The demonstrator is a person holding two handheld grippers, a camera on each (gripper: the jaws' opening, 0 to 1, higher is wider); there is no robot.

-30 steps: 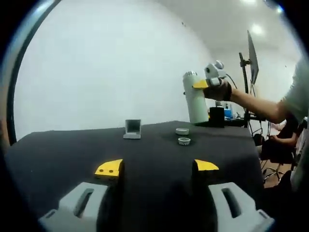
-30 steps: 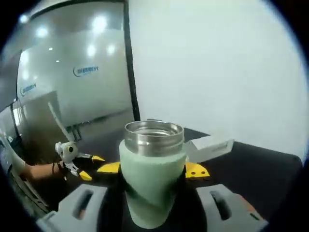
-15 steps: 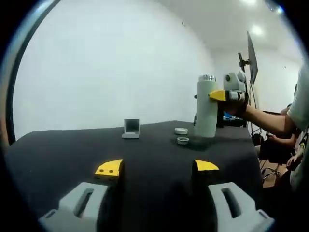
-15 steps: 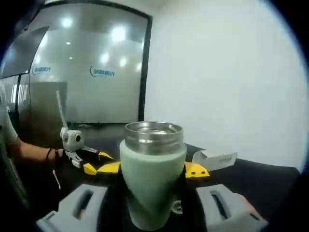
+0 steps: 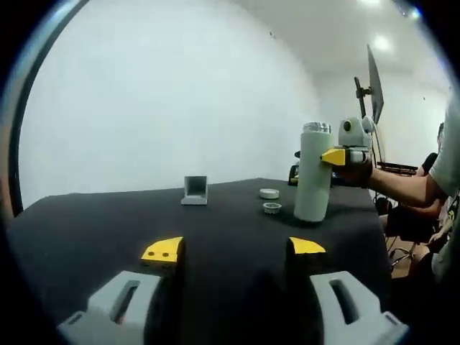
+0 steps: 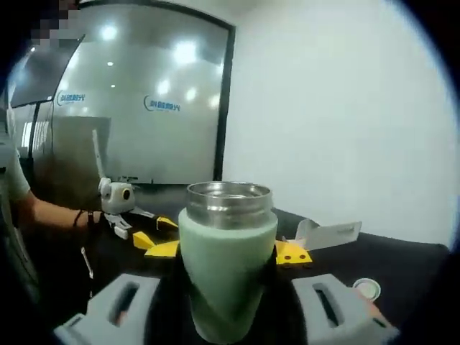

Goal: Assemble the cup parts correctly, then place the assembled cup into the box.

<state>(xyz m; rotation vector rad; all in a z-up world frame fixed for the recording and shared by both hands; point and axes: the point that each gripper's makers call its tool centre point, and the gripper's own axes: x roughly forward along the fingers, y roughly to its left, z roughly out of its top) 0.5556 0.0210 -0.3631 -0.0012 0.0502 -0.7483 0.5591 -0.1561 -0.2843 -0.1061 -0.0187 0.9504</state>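
Black surface (image 5: 108, 215): open cup body (image 6: 227, 251) is gripped by right gripper (image 6: 227, 253); left gripper (image 5: 233, 248) is held empty, fingers apart; lid parts (image 5: 270, 201) unassembled.

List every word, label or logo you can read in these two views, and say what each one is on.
Blue logo with lettering on the glass wall, upper middle: too blurred to read.
Second blue logo with lettering on the same wall, further left: also too blurred to read.
Cup, held in the right claw: no lettering visible.
Small box on the table: no lettering visible.
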